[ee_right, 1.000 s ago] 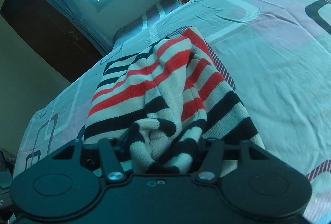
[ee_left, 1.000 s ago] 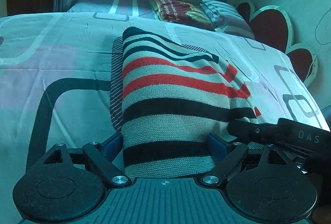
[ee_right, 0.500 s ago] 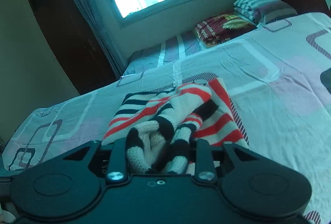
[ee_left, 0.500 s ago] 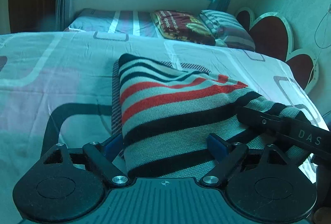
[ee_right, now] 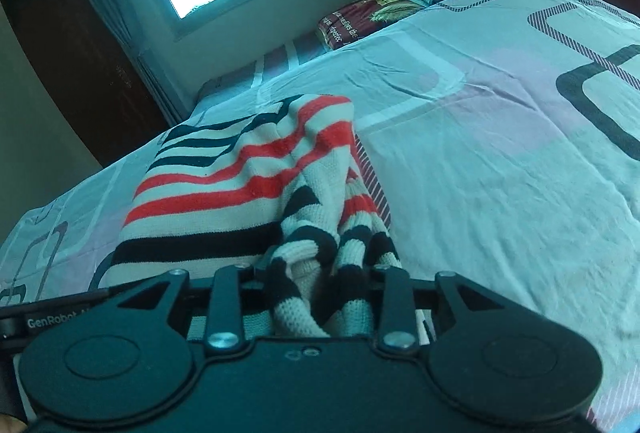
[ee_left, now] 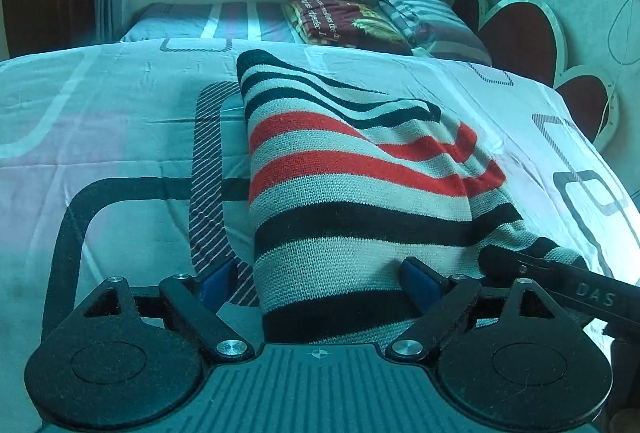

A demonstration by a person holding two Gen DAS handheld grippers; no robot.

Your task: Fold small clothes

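Note:
A knitted sweater (ee_left: 360, 193) striped in cream, black and red lies lengthwise on the bed, its near edge raised towards both grippers. My left gripper (ee_left: 316, 279) stands wide open around that near edge. Its left blue pad (ee_left: 218, 279) is clear of the cloth and its right pad (ee_left: 416, 281) rests against it. My right gripper (ee_right: 316, 273) has a crumpled bunch of the sweater (ee_right: 320, 253) between its fingers, and its jaws are opening. One of its black fingers (ee_left: 560, 283) lies on the sweater's right corner in the left wrist view.
The bed sheet (ee_right: 500, 153) has grey and black rectangle prints and spreads out on both sides. A dark red folded blanket (ee_left: 344, 21) and a striped pillow (ee_left: 432, 25) lie at the far end under the window. A heart-shaped headboard (ee_left: 520, 37) is at the right.
The sweater's near edge dropped low half a second ago and stands raised again. The right wrist view has rolled, and the bunch between the right fingers looks looser.

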